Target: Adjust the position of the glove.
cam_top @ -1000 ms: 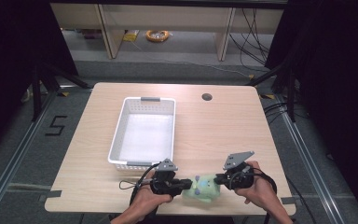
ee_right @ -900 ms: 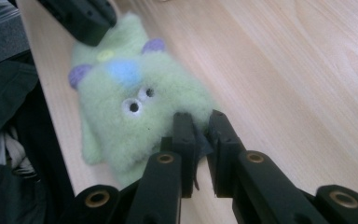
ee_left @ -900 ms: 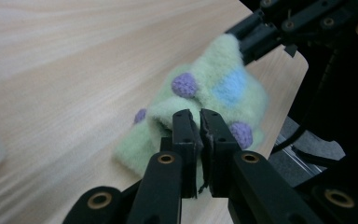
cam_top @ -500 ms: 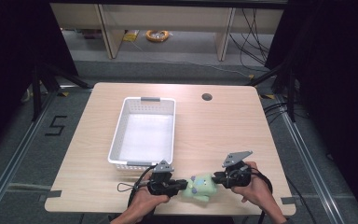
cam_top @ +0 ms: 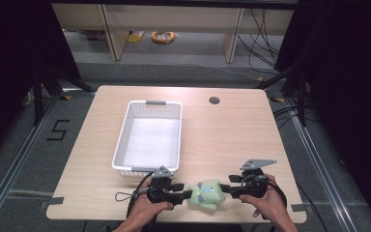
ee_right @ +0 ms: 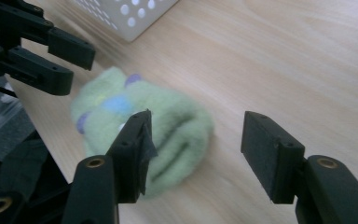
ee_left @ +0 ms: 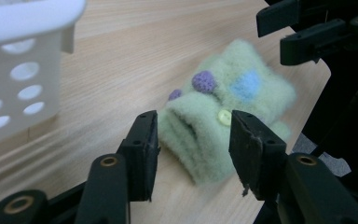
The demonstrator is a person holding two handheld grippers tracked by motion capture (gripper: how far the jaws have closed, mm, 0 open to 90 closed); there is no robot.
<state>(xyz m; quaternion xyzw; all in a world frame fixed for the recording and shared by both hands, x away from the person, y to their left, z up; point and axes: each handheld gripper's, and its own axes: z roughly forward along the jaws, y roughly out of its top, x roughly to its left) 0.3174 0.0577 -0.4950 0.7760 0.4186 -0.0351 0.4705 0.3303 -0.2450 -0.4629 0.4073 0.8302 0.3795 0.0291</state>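
Two grippers, left (cam_top: 186,195) and right (cam_top: 226,188), jaws just opened, released; our toy (cam_top: 205,195) rests lower centre, basket (cam_top: 125,145) unfilled.

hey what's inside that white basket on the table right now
The white basket looks empty in the high view: only its pale floor shows. Its near wall hides a thin strip along the bottom edge. The green fuzzy toy lies outside, on the table.

Even overhead light, dark surroundings; both gripper views slightly blurred
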